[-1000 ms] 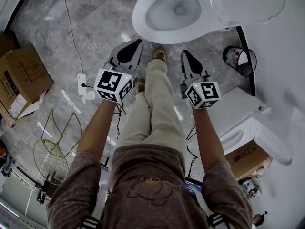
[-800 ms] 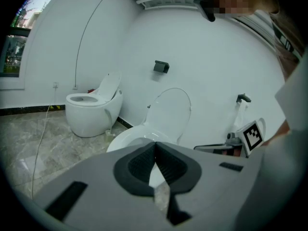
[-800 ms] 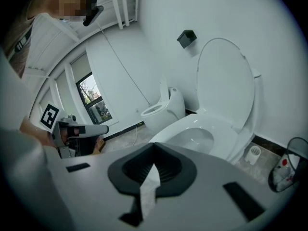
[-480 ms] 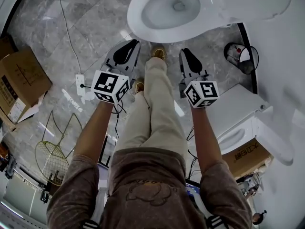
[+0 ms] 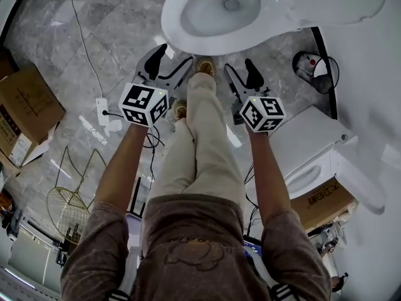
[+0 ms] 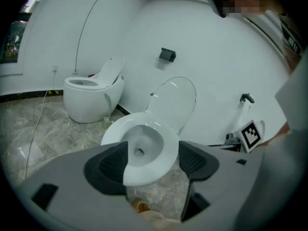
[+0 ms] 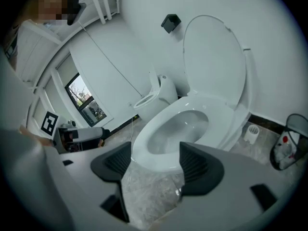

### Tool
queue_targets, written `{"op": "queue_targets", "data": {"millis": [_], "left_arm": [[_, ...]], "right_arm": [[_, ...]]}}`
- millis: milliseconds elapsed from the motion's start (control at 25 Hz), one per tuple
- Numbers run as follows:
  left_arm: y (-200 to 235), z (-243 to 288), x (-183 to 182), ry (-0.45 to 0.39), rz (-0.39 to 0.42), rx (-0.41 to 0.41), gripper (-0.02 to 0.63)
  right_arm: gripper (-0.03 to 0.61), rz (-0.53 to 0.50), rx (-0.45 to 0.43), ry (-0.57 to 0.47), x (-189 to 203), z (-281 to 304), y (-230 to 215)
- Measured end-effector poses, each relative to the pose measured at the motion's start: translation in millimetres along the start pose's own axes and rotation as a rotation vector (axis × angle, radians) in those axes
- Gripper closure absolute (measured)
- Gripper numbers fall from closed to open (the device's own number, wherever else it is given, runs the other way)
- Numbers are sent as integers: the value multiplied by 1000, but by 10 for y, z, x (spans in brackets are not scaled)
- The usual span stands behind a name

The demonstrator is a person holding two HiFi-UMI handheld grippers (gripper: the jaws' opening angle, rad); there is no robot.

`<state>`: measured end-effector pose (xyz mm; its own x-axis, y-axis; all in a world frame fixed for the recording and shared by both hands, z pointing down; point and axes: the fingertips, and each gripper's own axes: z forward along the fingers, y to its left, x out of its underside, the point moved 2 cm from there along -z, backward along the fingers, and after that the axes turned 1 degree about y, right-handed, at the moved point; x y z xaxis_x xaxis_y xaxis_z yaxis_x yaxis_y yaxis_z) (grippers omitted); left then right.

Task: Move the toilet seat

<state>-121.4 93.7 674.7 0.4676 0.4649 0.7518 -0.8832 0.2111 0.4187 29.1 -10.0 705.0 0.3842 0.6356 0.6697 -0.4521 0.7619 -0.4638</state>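
A white toilet [image 5: 219,11] stands at the top of the head view, its seat ring [image 6: 144,143] lying flat on the bowl and its lid [image 7: 214,57] raised against the wall. My left gripper [image 5: 172,61] hovers just short of the bowl's front rim, left of the person's leg. My right gripper [image 5: 241,74] hovers at the same distance on the right. Both sets of jaws have just been opening and now stand open with nothing between them. In each gripper view the seat's front edge [image 7: 159,155] shows beyond the dark pads [image 7: 197,165], not touched.
The person's legs [image 5: 200,143] and shoes stand between the grippers. A wire waste bin [image 5: 315,74] and a brush holder [image 7: 250,133] sit right of the toilet. Another toilet [image 6: 91,97] stands at the left wall. A power strip [image 5: 102,108], cardboard box [image 5: 28,108] and wire basket [image 5: 66,209] lie left.
Both grippers went from shut to open. Both sank lower and closer to the bowl's front rim.
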Motion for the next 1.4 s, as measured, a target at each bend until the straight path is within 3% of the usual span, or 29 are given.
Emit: {"op": "queue_targets", "data": {"millis": [120,280,560,880,1400], "left_arm": [[89,73,120,35,-43,3,253],[200,198,345,98,-76,9,221],[381,415,707,196,-111,-13,209],[559,601,997,268,-136,-22,209],[739,839,1245,360,-97,2,210]], "right_arm": [[188,75,-16,0,69,79,-64],[153,154,-30,28,223,203,-125],[146,112,-85,135,502,370,-113],[147,108,-80,213,803,596,-252],[149,142,-72,241,948,954,-338]]}}
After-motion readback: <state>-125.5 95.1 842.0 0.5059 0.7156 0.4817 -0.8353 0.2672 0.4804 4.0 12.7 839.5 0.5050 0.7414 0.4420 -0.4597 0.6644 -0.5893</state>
